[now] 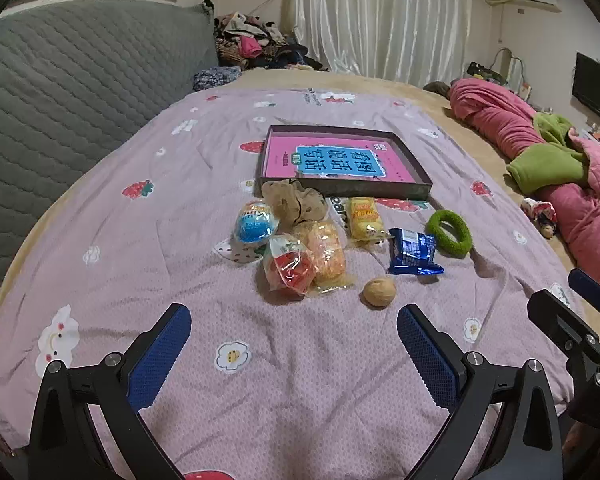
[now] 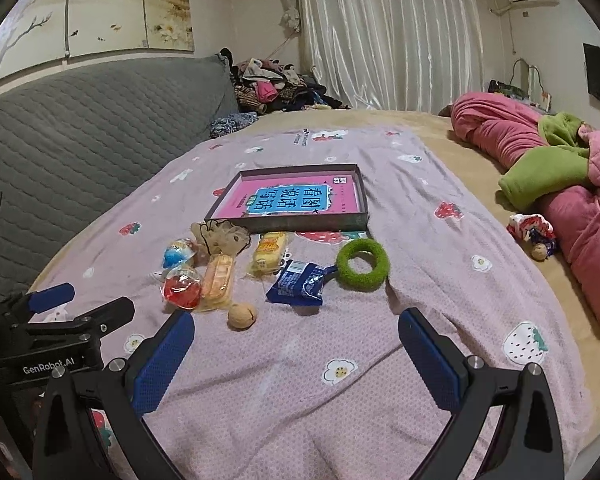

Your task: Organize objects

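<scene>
Nothing is gathered yet: the left gripper [image 1: 294, 330] and right gripper [image 2: 296, 334] hover with jaws spread, empty. Loose snacks lie mid-bedspread beside the shallow dark cardboard tray [image 1: 414, 168]; the round brown walnut [image 1: 379, 291] sits nearest, likely first to pinch.

Bedsheet [image 1: 140, 248] lilac, strawberry and flower print. Box [image 1: 418, 168] dark grey; book [image 1: 340, 162] inside pink, blue title panel. Hair ring [image 1: 448, 232] green. Snack packet [image 1: 414, 251] blue. Walnut [image 1: 379, 291] tan. Headboard [image 1: 60, 92] grey, quilted.
</scene>
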A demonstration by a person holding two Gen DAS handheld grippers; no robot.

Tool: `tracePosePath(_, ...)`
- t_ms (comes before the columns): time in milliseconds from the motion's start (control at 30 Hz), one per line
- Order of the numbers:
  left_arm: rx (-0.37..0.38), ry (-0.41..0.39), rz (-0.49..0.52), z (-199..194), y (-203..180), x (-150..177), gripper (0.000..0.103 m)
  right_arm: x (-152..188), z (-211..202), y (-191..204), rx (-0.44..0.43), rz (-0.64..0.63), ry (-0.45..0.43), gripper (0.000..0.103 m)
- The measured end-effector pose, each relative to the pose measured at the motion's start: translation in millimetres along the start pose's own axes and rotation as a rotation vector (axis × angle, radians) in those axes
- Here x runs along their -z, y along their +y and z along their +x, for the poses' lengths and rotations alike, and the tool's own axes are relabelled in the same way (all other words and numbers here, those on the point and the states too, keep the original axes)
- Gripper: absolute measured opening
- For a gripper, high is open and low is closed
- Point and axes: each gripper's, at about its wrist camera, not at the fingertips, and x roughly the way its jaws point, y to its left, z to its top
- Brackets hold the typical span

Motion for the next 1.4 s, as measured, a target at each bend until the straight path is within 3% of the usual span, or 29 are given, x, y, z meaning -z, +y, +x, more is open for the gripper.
tracePosePath(367, 0.02, -0.025, -0.005, -8, 0, -6, 0.103, -10, -15, -1, 0.046, -0.034, -0.066, 0.103)
tracePosePath(733, 0.002, -0.065, 0.014, -2, 4, -30, 0.103, -33, -1, -12, 0.027, -0.05, -0.057, 0.103)
tracePosePath(967, 0.042, -0.011, 0.01, 30, 11, -45, 0.103, -44, 36, -17, 0.067, -0.072, 0.005, 0.103)
tracePosePath(1167, 0.027, 0.069, -0.038, 74, 19, -37, 0.103, -40, 72, -23, 0.118, -0.107, 0.058, 0.103)
tracePosePath(1400, -0.004, 0.112, -0.043, 107, 20, -29, 0.103, -33, 107, -40, 0.113, -0.084, 0.116, 0.103)
